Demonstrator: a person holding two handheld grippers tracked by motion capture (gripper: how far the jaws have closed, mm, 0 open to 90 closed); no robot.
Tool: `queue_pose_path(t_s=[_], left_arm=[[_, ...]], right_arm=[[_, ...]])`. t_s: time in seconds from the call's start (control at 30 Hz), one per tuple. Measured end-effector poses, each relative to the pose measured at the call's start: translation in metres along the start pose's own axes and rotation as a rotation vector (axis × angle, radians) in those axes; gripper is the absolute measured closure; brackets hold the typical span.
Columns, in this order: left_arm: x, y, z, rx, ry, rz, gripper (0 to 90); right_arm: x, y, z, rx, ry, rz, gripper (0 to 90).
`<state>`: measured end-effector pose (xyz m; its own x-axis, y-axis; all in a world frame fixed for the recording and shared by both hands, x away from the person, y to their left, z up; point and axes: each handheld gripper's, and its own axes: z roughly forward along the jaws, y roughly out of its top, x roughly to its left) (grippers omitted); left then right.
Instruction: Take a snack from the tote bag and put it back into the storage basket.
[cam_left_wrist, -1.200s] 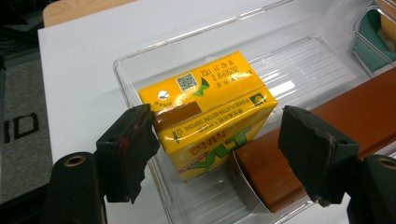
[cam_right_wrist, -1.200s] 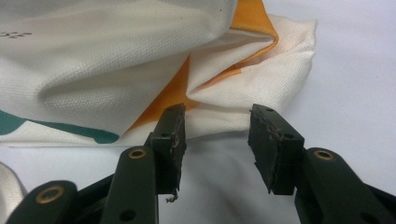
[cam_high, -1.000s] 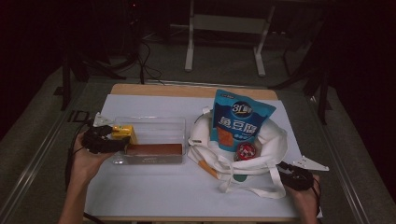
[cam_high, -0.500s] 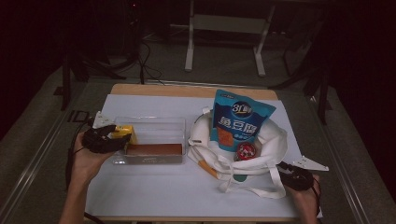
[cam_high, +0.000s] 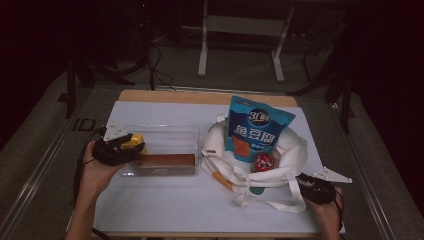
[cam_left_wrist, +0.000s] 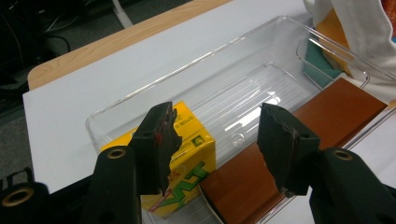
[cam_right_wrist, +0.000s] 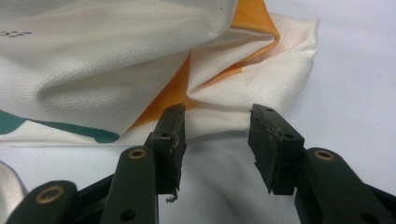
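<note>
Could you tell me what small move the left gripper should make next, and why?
Probably shift the left gripper sideways to centre on the yellow carton in the clear tray: its jaws have just been closing, yet stand apart, one beside the carton, the other over the brown box.

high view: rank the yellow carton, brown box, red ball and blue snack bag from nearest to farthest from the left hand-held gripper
1. yellow carton, at the left hand-held gripper, tray's left end
2. brown box, tray's near side
3. red ball, in the tote bag
4. blue snack bag, upright behind the ball; close to call
</note>
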<state>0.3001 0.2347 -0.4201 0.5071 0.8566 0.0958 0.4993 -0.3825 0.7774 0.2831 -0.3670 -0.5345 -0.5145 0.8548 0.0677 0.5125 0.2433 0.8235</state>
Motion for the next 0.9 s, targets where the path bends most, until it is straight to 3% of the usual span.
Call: queue_pose_path(t_s=[0.9], left_arm=[[-0.033,0.004,0.019,-0.048,-0.113,0.087,44.2]], right_arm=[[-0.002,0.000,-0.001,-0.009,-0.001,0.018,57.3]])
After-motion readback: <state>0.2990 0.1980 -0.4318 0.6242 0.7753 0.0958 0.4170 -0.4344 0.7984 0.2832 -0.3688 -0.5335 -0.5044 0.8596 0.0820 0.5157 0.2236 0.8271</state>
